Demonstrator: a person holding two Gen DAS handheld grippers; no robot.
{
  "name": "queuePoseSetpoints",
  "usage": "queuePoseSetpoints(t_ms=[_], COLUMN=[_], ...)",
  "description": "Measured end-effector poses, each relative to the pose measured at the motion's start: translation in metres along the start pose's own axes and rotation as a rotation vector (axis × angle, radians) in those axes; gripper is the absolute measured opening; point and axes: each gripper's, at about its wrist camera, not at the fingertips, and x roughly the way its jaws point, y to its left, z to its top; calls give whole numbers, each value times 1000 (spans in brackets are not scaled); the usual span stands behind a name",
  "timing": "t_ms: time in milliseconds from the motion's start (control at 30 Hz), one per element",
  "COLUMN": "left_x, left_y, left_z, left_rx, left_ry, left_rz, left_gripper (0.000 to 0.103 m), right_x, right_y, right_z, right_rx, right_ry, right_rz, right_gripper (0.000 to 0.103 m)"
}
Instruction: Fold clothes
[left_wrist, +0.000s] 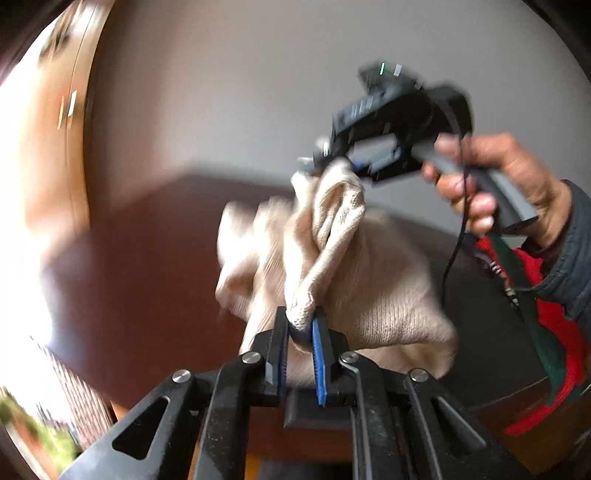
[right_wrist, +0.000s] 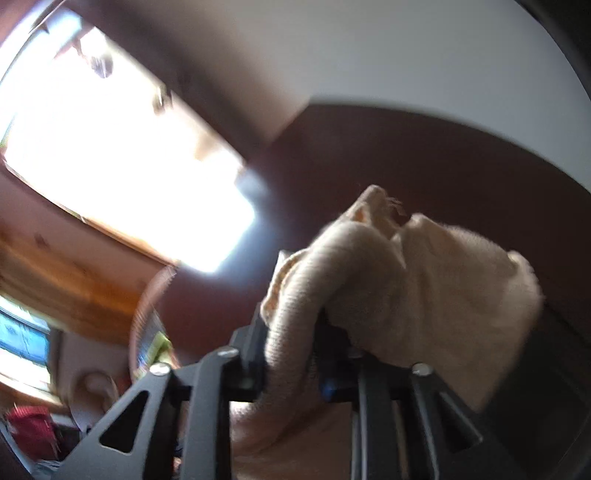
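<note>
Garment: I have 1 cream knit garment (left_wrist: 332, 266) lifted off the dark brown surface (left_wrist: 147, 258); it hangs bunched between my 2 tools, with no flat panel or crease to be seen.

Left gripper (left_wrist: 301, 328): its jaws are nearly closed and pinch a thick ribbed edge of the knit between the blue pads; the hold looks firm in the left wrist view.

Right gripper (right_wrist: 290, 332): I see a rolled band of the same knit passing between its jaws, which stand only partly apart around the bulk; the pads seem to press on the cloth, though blur leaves that a judgement; from the left wrist view this tool sits higher, with the cloth's top gathered at its tip, held by a hand (left_wrist: 495, 181) in a grey sleeve (left_wrist: 576, 266).

Surroundings: a red and green cloth (left_wrist: 546, 325) lies at the right of the surface; whether it is another piece to fold I cannot tell; a bright window (right_wrist: 122, 147) washes out the left side of both views.

Progress: I judge the job to be at its start; the garment is picked up by 2 points but not spread, and no fold is made.

Left to do: lay it flat on the surface; smooth it; make the folds; set it aside.

Risk: strong blur suggests fast motion; the heavy knit could slip from the looser right hold.
</note>
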Motion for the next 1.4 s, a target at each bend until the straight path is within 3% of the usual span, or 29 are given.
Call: queuePoseSetpoints(t_ms=[33, 67, 100, 267, 367, 433, 500, 567, 600, 700, 800, 900, 967, 1033, 1067, 1100, 1167, 1267, 1333, 1400], left_x=[3, 4, 0, -12, -24, -35, -44, -44, -41, -19, -7, -5, -6, 1, 6, 10, 26, 60, 83, 88], left_y=[11, 22, 25, 41, 45, 44, 37, 24, 17, -8, -27, -32, -31, -30, -30, -29, -31, -29, -23, -18], left_z=[-2, -5, -4, -1, 1, 2, 5, 7, 14, 18, 24, 37, 50, 62, 69, 76, 88, 101, 100, 96], left_rx=[-52, -105, -102, -115, -106, -84, -56, -13, 3, 57, 115, 157, 174, 174, 168, 162, 161, 172, 161, 146], left_ry=[17, 26, 18, -25, -89, -142, -183, -193, -188, -136, -114, -140, -163, -158, -152, -145, -115, -37, 40, 55], left_rz=[-36, -76, -77, -33, 46, 95, 97, 58, 41, -28, -64, -57, -53, -70, -86, -101, -105, -22, 36, 140], left_gripper=[13, 14, 14, 17, 17, 17, 17, 17, 17, 17, 17, 17, 18, 36, 51, 57, 57, 57, 57, 57], right_x=[17, 30, 35, 14, -21, -37, -36, -17, -4, 45, 68, 48, 17, -18, -36, -46, -61, -83, -76, -78], right_y=[1, -3, -10, -43, -56, -52, -42, -26, -15, -7, -29, -43, -52, -61, -73, -80, -97, -125, -115, -119], right_z=[5, 6, 6, -4, -11, -17, -26, -32, -36, -32, -25, -25, -39, -67, -83, -92, -115, -161, -181, -209], right_rx=[4, 26, 51, 176, 219, 223, 216, 198, 180, 147, 230, 303, 279, 260, 268, 279, 302, 340, 359, 368], right_ry=[23, 36, 36, -51, -114, -126, -83, 10, 64, 123, 70, 67, 9, -41, -67, -94, -150, -221, -246, -271], right_rz=[-25, -30, 0, 222, 272, 351, 502, 630, 643, 499, 550, 638, 692, 767, 825, 882, 983, 1090, 1123, 1150], right_gripper=[37, 54, 65, 80, 91, 97, 102, 103, 103, 103, 102, 102, 103, 103, 103, 103, 103, 103, 103, 103])
